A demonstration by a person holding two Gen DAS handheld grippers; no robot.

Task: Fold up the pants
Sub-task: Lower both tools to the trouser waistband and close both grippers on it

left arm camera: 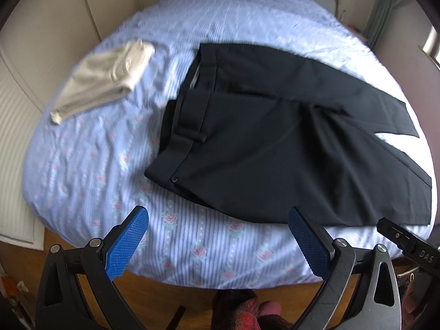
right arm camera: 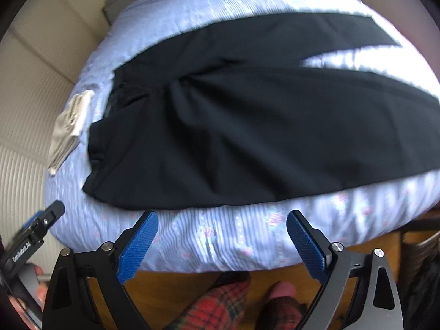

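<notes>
Fingers apart on both grippers, nothing btwn them.
Left gripper [left arm camera: 218,232] & right gripper [right arm camera: 222,233] hang over the bed [left arm camera: 90,148] edge; black pants [left arm camera: 261,148] lie spread flat, 2 legs splayed, beige folded garment [left arm camera: 110,77] well apart.

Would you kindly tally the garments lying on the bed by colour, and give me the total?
Black: 1, the black pants, spread out with legs apart.
Beige: 1, the folded beige garment, lying beside the waistband end.
Total: 2 on the bed.
</notes>
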